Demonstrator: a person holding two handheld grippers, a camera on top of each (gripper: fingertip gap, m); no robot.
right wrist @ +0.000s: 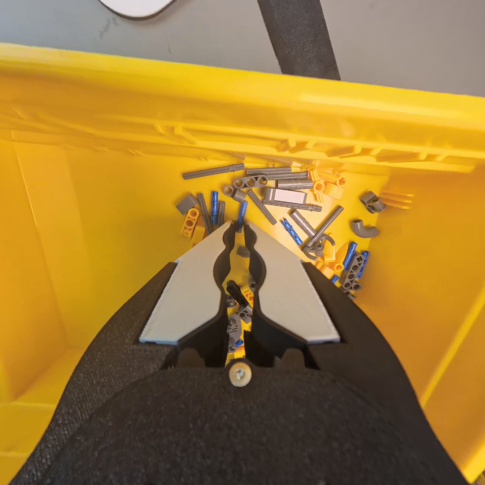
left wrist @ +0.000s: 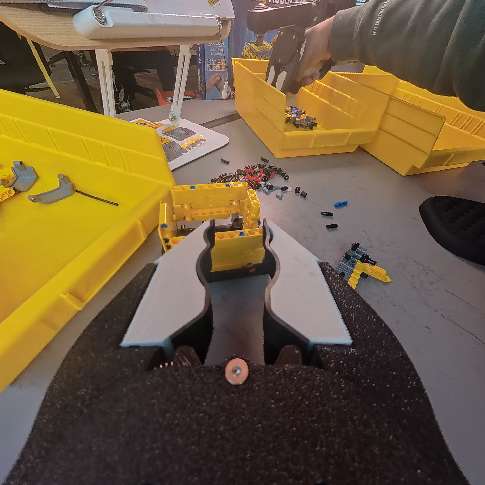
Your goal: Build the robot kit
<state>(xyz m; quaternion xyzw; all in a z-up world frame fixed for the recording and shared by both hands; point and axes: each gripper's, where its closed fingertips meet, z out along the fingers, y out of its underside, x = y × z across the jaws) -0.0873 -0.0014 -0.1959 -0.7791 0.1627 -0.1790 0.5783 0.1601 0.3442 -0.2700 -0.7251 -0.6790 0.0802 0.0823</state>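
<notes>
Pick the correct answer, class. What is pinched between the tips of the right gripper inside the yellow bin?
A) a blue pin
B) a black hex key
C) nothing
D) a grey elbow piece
A: the right gripper has closed its tips on a blue pin above the loose parts in the yellow bin.

1. Printed in several colours on the blue box [left wrist: 214, 68], standing just left of the yellow bin [left wrist: 262, 105]; wording not repeated here.
2. Small printed captions on the instruction sheet [left wrist: 181, 139], left of that bin, too small to read.
3. Faint lettering along the green sleeve [left wrist: 378, 18], above the bin.
</notes>
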